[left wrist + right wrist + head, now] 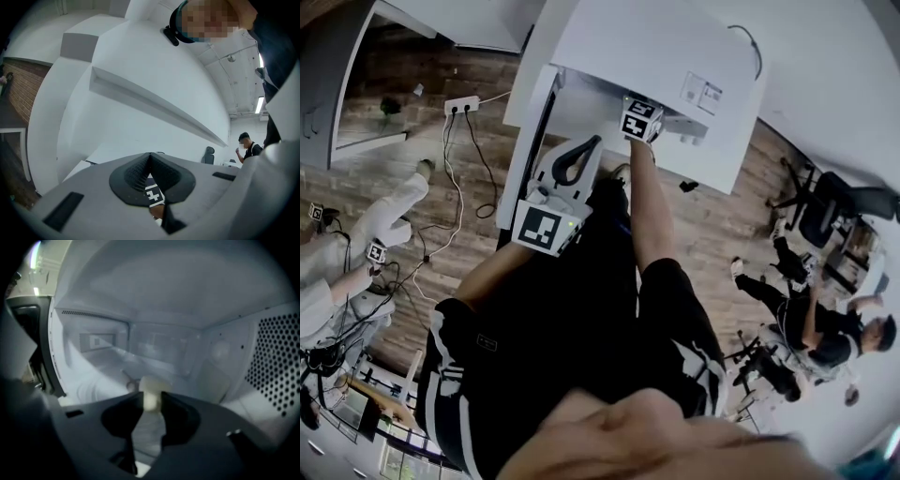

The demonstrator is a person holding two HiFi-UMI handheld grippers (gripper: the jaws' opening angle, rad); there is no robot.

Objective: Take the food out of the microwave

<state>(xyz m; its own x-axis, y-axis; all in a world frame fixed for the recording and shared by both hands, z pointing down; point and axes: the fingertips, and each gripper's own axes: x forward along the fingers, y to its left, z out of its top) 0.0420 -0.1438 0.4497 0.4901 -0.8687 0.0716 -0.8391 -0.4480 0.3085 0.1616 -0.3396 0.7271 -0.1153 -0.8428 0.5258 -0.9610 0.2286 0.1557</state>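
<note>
Your right claw [151, 403] is clamped on the food [150, 386], a pale cream piece whose top pokes up above the two pads, with one pad pressed to each side. The piece is inside the microwave [164, 305], low over the cavity floor [93, 387] and about midway between the side walls. The perforated wall [276, 366] stands to its right and the dark edge of the open door [40, 357] to its left. In the head view your right arm reaches into the microwave's mouth, with the marker cube [640, 118] just at the opening. Your left claw [150, 157] is closed on nothing, its ribbed tips meeting, and it points level at a plain white surface outside the microwave. In the head view it hangs beside the door, below and left of the right claw. Under you lies a wood floor [722, 225], with a power strip [461, 105] near the wall and a seated person [825, 328] well off to the right
</note>
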